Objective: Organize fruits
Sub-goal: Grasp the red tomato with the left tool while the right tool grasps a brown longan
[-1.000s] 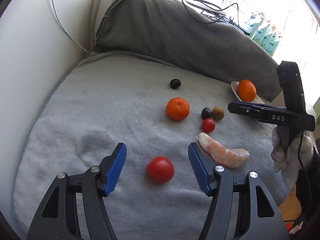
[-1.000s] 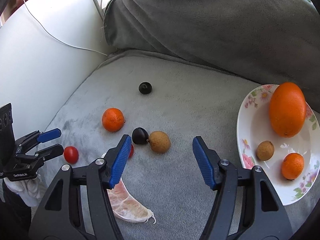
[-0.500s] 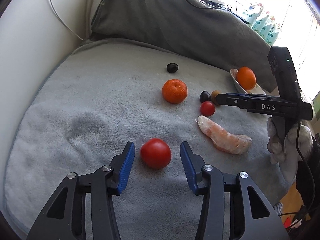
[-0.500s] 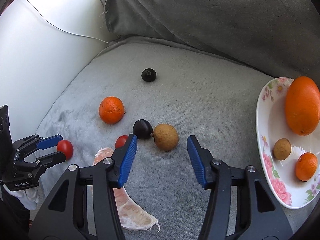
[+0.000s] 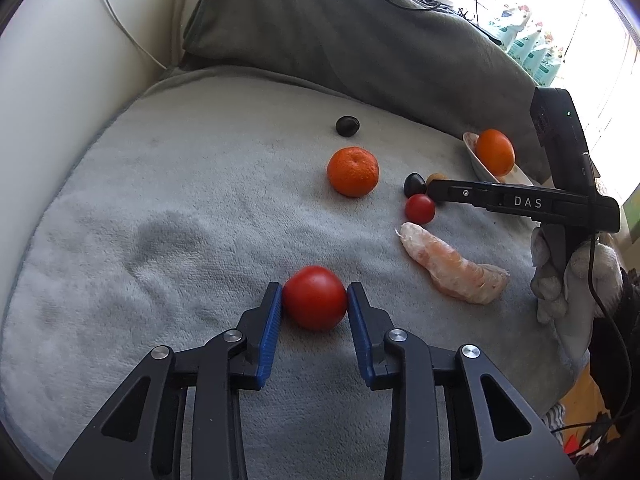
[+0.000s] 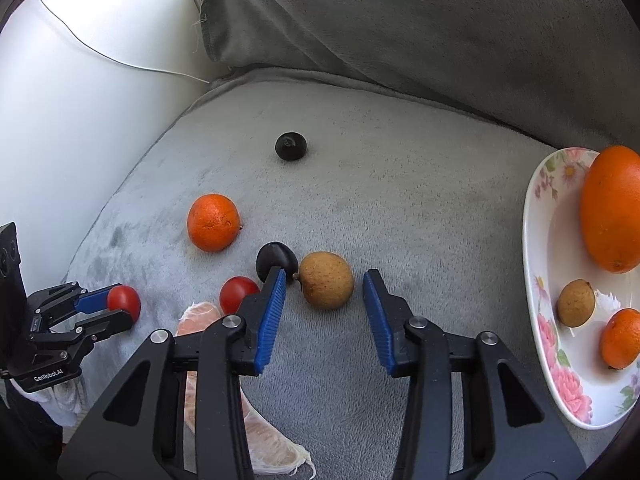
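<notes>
— Where do we stand with the fruits?

— Our left tongs (image 5: 315, 302) are pinching the big red tomato (image 5: 315, 298), blue pads touching it at both sides; it sits low on the grey blanket (image 5: 180, 208), whether lifted or resting we cannot tell. Our right tongs (image 6: 324, 294) are spread around the brown longan (image 6: 326, 280), neither pad touching it yet.

— And what is already sorted?

— The floral plate (image 6: 546, 240), at three o'clock in the right view, holds a large orange (image 6: 610, 208), a second longan (image 6: 576, 303) and a small mandarin (image 6: 622, 338).

— What is left, as we judge it?

— More than half. On the blanket lie a mandarin (image 6: 213, 222) at ten o'clock of the longan, a dark fruit (image 6: 276, 260) touching its left side, a cherry tomato (image 6: 238, 294) at nine o'clock, a peeled pomelo segment (image 5: 452, 270), and another dark fruit (image 6: 291, 146) far off at twelve o'clock.
</notes>
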A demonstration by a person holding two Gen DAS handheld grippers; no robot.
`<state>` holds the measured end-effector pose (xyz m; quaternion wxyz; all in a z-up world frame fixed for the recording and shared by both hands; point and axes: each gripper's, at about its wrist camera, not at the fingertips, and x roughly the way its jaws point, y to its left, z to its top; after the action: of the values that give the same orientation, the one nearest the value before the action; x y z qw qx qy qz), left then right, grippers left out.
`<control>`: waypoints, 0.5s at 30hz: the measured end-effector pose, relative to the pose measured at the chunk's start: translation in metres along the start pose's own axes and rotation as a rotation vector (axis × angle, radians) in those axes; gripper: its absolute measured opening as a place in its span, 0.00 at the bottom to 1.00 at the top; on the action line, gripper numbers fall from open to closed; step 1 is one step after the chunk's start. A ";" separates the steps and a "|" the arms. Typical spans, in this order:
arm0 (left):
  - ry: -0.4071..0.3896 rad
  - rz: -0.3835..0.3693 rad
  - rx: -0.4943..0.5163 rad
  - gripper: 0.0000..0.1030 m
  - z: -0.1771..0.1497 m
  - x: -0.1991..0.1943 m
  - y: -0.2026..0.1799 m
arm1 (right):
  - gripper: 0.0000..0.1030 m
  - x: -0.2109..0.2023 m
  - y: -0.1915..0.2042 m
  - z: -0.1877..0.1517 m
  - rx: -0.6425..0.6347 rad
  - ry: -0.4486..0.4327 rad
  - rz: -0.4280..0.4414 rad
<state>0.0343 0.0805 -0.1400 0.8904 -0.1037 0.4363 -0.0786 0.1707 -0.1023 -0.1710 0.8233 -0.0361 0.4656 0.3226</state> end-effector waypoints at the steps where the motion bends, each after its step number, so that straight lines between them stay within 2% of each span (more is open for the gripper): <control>1: 0.000 -0.001 -0.001 0.30 0.000 0.000 0.000 | 0.41 0.000 -0.001 0.000 0.003 0.001 0.000; 6: -0.001 -0.005 -0.006 0.30 -0.001 -0.001 0.001 | 0.40 0.003 0.000 0.004 -0.008 0.004 -0.005; 7: -0.002 -0.006 -0.008 0.30 -0.001 -0.001 0.001 | 0.35 0.003 0.000 0.004 -0.010 0.004 -0.006; 9: -0.002 -0.007 -0.012 0.30 -0.001 -0.001 0.002 | 0.31 0.002 -0.001 0.004 -0.009 0.002 -0.007; 15: -0.006 -0.013 -0.027 0.30 -0.001 -0.004 0.002 | 0.31 -0.001 -0.002 0.001 0.001 -0.009 -0.007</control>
<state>0.0309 0.0830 -0.1379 0.8897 -0.1186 0.4339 -0.0781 0.1716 -0.1039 -0.1700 0.8265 -0.0359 0.4619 0.3198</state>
